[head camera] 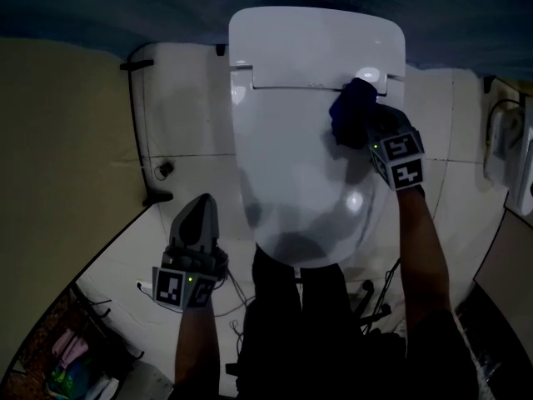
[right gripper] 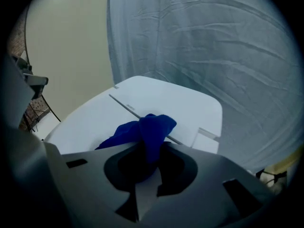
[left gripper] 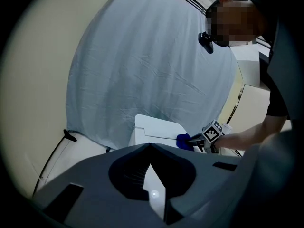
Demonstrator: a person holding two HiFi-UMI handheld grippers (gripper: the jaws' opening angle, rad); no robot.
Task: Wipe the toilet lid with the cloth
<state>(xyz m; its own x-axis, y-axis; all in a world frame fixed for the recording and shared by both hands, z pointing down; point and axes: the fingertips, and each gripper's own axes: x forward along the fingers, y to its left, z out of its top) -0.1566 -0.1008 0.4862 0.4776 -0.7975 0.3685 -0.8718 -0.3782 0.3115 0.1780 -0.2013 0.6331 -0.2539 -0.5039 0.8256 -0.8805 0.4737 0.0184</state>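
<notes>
My right arm reaches forward along the right side of the white closed toilet lid (head camera: 300, 165), forearm bare and nearly straight, the marker cube tipped up toward me. My right gripper (head camera: 365, 122) is clamped on the dark blue crumpled cloth (head camera: 351, 111). In the right gripper view the cloth (right gripper: 142, 132) bunches up from between the two jaws of the right gripper (right gripper: 145, 163) and spills forward. It rests on the back right part of the lid, right at the hinge seam where the lid meets the white flat cistern block (head camera: 316, 40).

My left arm is bent and held low, off the left side of the bowl. It carries the left gripper (head camera: 200, 211) over the white floor (head camera: 183, 173), pointing forward and well apart from the lid. Its jaws are pressed together with nothing between them, meeting in a point in the left gripper view (left gripper: 150, 145). Past that point I can see the cloth (left gripper: 184, 140) and my other gripper at the lid's far edge.

A pale blue-grey wrinkled fabric sheet (left gripper: 142, 65) hangs behind the toilet.
</notes>
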